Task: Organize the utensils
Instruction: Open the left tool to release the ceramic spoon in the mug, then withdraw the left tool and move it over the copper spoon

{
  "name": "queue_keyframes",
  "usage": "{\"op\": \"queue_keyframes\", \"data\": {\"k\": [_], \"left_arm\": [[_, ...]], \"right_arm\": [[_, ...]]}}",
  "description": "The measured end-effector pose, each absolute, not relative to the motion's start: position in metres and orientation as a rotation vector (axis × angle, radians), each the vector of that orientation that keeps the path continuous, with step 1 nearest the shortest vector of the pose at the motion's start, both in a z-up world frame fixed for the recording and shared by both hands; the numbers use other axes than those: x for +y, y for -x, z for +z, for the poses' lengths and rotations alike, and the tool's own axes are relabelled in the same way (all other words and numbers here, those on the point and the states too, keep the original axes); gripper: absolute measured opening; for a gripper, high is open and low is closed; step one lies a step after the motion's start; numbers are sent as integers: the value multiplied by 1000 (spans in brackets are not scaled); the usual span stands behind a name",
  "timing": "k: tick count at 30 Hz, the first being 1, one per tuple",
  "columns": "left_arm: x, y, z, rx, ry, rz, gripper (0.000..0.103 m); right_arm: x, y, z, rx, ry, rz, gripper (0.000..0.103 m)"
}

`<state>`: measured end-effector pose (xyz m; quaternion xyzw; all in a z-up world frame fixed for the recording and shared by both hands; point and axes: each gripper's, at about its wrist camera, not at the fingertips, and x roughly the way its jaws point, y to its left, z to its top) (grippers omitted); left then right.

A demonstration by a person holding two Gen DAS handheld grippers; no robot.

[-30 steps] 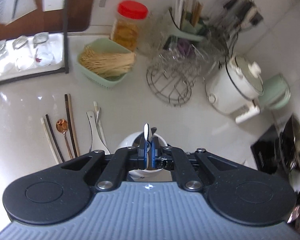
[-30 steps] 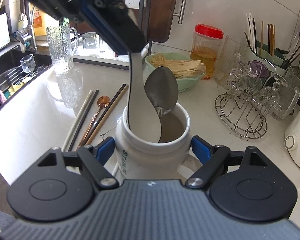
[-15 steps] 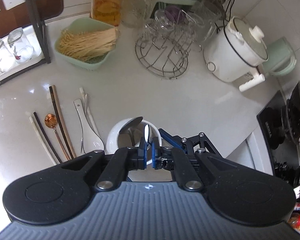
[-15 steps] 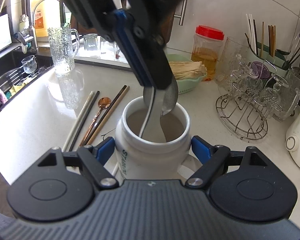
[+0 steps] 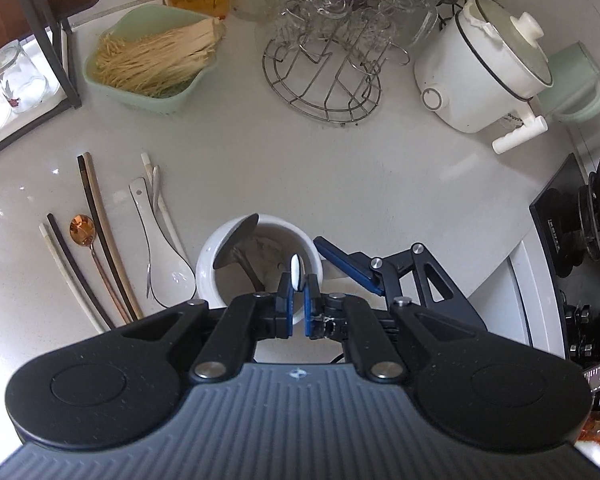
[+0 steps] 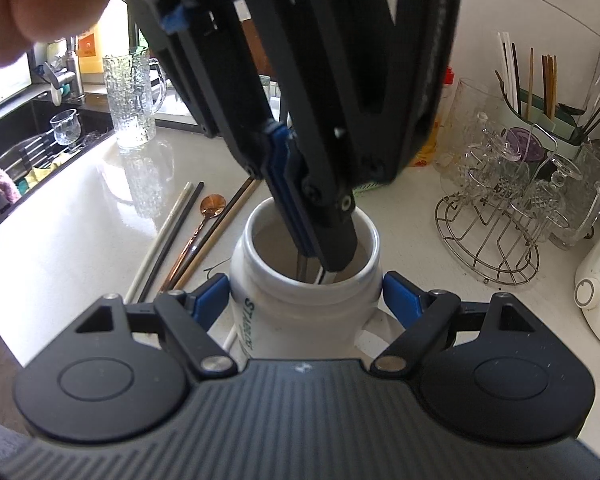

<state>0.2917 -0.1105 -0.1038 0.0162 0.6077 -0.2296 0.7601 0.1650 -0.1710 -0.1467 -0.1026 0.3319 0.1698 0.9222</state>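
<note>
Lowering a white spoon (image 5: 295,273) into the jar (image 5: 236,236).

Left wrist view: my left gripper (image 5: 297,294) is pinched narrow on the spoon's handle, right over the jar mouth, with a metal spoon (image 5: 236,242) already leaning inside; chopsticks (image 5: 100,236), a copper spoon (image 5: 85,232) and a ladle (image 5: 160,256) lie beside the jar on the counter (image 5: 340,172). Right wrist view: my right gripper (image 6: 306,300) clamps the jar's sides. I'd hold the jar steady, keep the spoon off the rim, and release only once its bowl is down.

Home kitchen: sink (image 6: 16,160), rice cooker (image 5: 480,76), glass rack (image 5: 324,76), stove (image 5: 560,220).
</note>
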Motion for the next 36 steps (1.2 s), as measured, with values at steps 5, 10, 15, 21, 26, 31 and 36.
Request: {"op": "queue_keyframes", "data": {"k": [5,10,15,21,26,31,36], "left_arm": [[-106,-293,-103,1312,-9,-495,6],[-98,-291,-98,1306,37,-488,7],[-88,-283,-88,1280,93,-486,7],[-84,-271,-73,1239,142,-467,7],[-78,-261,-59,1190,148,-449,7],[-65,-252,-47,1125,139,-413,7],[-48,-245,-43,1094,175,-374,7]], "right_arm": [[-172,-165,-146,681,217,359,86],[-173,-166,-146,684,222,368,86],[-172,-167,-146,685,228,374,86],[-172,-168,-146,689,230,379,86],[-173,-168,-146,689,228,379,86],[-173,-168,-146,690,223,376,86],[-173,-168,-146,695,224,373,86]]}}
